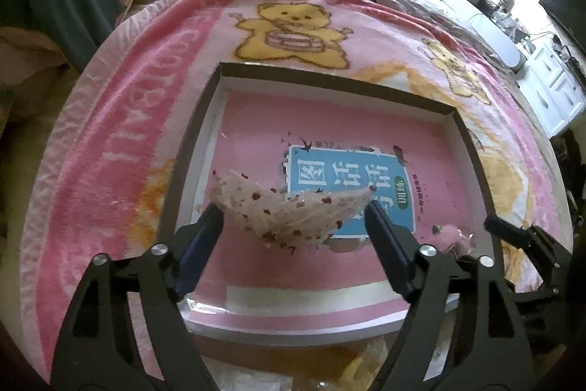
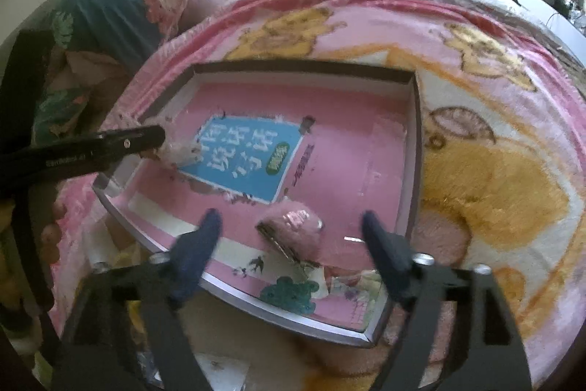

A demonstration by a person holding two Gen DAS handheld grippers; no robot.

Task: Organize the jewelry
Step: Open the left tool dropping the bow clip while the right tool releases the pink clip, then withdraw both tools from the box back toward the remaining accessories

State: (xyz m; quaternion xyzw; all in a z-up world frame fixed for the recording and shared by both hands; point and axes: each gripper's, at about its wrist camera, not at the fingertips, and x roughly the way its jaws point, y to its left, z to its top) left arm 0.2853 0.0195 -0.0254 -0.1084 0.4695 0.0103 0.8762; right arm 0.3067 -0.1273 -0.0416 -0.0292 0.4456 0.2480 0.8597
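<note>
Pink bear blanket (image 1: 121, 120) under shallow dark-rimmed box (image 1: 331, 83), pink book (image 1: 329, 120) inside. Left gripper (image 1: 293, 218) w/ jaws spread, lacy speckled hair piece (image 1: 289, 207) lying loose btwn them in box. Right gripper (image 2: 291, 224) likewise released, pink hair clip (image 2: 293, 229) in box's near part, untouched.

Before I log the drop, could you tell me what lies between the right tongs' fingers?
A pink fluffy hair clip lies between them on the box's pink liner, untouched, in the right wrist view.
</note>
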